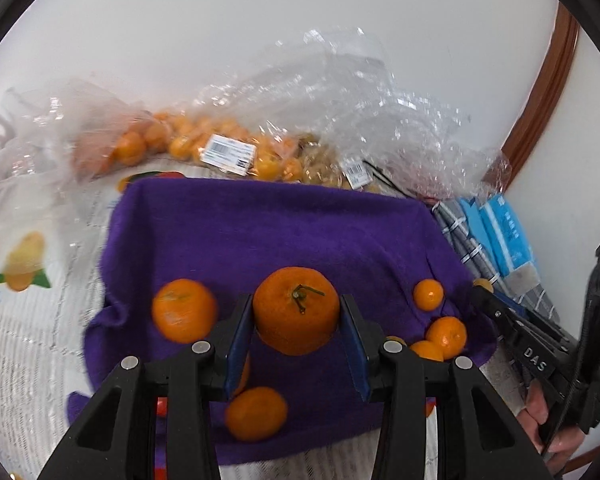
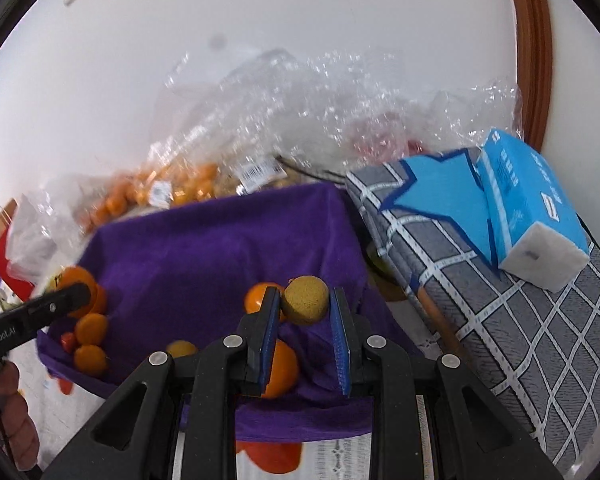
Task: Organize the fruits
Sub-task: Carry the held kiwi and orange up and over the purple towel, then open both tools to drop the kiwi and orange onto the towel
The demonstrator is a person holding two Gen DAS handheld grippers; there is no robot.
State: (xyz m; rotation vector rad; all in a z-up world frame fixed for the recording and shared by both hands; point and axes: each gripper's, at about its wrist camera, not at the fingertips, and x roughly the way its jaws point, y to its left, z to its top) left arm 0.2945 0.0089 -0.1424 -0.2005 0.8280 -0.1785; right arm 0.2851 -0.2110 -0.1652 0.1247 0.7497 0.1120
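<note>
Left wrist view: six smooth round oranges lie loose on the fuzzy purple towel (image 1: 284,224). The left gripper (image 1: 297,312) clamps a stemmed orange (image 1: 296,310) over it. The right gripper (image 2: 305,300) pinches one rough tan ball (image 2: 304,299) above the towel, jaws narrowly apart.

A crumpled clear plastic wrap (image 2: 300,100) is heaped against a white wall (image 1: 220,20). A blue tissue pack (image 2: 532,204) lies on a grey checked cloth (image 2: 500,320), beside a blue star shape (image 2: 440,192). A brown wooden frame (image 2: 530,40) runs up the wall.
</note>
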